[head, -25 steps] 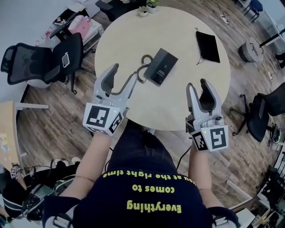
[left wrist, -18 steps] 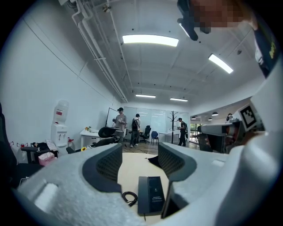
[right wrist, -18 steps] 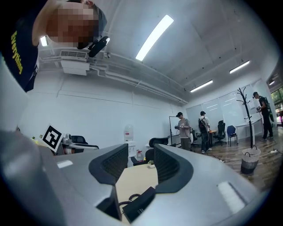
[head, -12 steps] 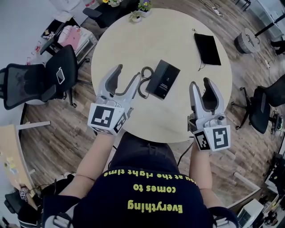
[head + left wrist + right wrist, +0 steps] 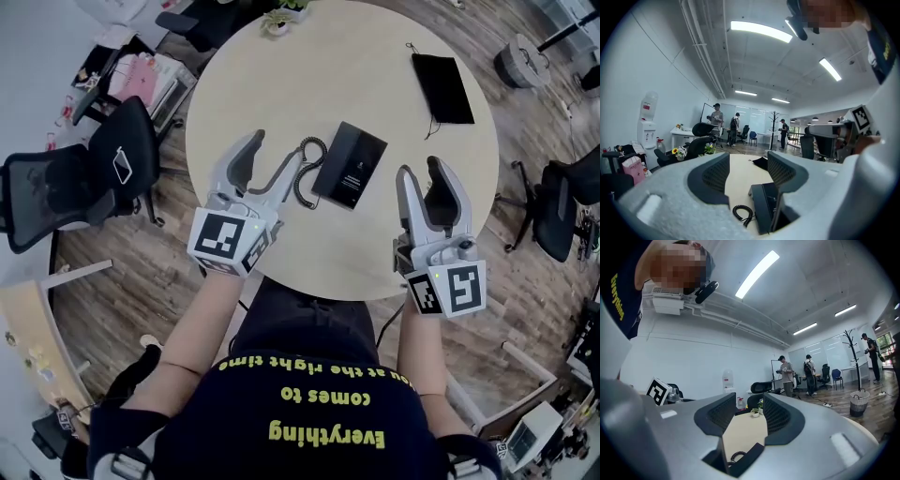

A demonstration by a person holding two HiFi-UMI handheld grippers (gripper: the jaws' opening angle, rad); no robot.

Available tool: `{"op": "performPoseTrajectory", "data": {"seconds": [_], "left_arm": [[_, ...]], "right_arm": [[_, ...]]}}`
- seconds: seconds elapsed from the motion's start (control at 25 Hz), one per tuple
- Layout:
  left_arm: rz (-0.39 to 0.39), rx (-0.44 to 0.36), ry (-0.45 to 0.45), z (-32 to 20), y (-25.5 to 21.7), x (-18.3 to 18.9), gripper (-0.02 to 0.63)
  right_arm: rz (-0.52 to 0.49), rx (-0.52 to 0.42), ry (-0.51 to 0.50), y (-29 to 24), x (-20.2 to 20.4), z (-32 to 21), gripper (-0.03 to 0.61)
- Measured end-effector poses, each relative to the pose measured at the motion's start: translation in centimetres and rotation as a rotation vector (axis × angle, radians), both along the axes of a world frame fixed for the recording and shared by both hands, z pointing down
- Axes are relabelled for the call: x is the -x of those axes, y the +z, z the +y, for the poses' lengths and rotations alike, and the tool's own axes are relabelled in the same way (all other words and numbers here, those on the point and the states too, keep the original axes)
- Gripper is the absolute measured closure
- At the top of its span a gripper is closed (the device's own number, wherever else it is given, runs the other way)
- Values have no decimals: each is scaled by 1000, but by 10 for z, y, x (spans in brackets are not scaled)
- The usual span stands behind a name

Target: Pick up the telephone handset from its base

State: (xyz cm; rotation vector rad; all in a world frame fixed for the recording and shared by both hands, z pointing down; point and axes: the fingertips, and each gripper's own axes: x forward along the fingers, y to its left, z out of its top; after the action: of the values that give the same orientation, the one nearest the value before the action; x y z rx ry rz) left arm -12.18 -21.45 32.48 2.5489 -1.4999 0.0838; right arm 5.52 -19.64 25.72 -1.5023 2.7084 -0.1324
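Between the gaping, empty left tongs [image 5: 274, 155] and right tongs [image 5: 422, 171] sits the telephone [image 5: 349, 165] on the counter [image 5: 356, 75]. Its parts blur into one dark block, and both gripper views hide part of it behind a jaw.

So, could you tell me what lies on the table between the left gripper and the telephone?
In the head view, only the coiled cord lies between the left gripper and the telephone; the table there is otherwise bare.
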Motion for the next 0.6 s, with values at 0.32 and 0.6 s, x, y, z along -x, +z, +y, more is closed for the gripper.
{"op": "performPoseTrajectory", "data": {"seconds": [0.32,0.6], "left_arm": [[15,81,9,-12,40,-8,357],[4,148,57,-27,84,-34,357]], "right_arm": [[13,62,-12,28,-6,-8,400],[11,113,3,53,-24,-14,402]]}}
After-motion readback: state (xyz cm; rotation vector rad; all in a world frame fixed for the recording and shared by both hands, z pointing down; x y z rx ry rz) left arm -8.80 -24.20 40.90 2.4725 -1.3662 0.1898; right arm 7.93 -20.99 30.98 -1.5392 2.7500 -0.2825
